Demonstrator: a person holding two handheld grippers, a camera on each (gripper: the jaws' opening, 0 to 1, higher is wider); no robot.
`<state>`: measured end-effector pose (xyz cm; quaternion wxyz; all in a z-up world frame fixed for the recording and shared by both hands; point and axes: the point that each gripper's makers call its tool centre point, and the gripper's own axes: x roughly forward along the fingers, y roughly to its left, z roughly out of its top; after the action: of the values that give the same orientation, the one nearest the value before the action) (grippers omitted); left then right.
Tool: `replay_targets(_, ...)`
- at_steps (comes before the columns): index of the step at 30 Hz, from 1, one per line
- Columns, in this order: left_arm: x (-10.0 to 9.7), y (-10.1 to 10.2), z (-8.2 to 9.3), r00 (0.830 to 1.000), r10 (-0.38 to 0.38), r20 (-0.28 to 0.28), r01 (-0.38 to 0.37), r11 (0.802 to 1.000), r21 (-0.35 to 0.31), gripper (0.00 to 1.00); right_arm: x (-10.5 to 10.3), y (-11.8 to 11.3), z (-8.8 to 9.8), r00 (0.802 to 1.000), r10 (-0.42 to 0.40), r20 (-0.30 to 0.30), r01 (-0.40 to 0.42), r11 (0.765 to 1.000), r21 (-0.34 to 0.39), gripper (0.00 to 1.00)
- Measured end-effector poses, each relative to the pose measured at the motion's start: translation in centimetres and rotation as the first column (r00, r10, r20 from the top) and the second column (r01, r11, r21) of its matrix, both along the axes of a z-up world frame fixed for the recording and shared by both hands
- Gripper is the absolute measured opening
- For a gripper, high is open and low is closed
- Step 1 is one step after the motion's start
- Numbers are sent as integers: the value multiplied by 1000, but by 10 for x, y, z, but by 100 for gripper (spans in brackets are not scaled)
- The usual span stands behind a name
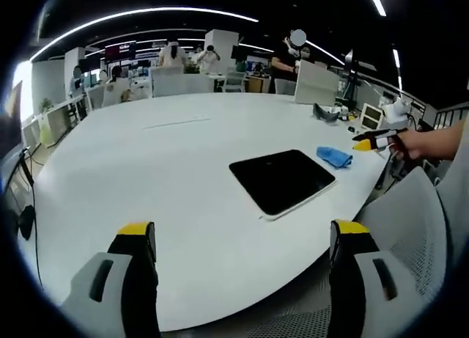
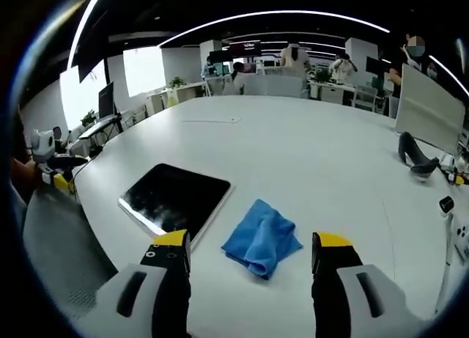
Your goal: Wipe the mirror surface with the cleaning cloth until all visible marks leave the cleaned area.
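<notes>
The mirror (image 1: 282, 180) is a dark, flat rectangle with a pale rim, lying on the white table (image 1: 168, 177) ahead and right of my open left gripper (image 1: 242, 232). Just beyond it lies the crumpled blue cleaning cloth (image 1: 334, 156). A hand holds the right gripper (image 1: 372, 140) off the table's right edge, past the cloth. In the right gripper view the cloth (image 2: 261, 239) sits just ahead of my open right gripper (image 2: 251, 240), between its jaw lines, untouched. The mirror (image 2: 176, 197) is to its left, with faint smudges. The left gripper (image 2: 53, 169) shows at the far left.
A grey mesh chair (image 1: 410, 221) stands at the table's near edge, also seen as a chair back (image 2: 58, 250). A black stand (image 2: 414, 158) and a white partition (image 2: 429, 107) are at the far right. Desks and people fill the office beyond.
</notes>
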<state>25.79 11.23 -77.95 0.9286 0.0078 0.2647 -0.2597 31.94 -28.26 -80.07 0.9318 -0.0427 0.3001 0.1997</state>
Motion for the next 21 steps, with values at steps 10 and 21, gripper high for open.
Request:
replay_targets(10,-2,-1,-4,1000,-14,-6,14,1000,21,97,18,-3,-24,997,-49,-54,50,999,8,37)
replay_targets(21,-3,-3,-5,1000,-28,-5,28,999,25,98,40,1,-44,992,-63,-112,60,998,-25,26)
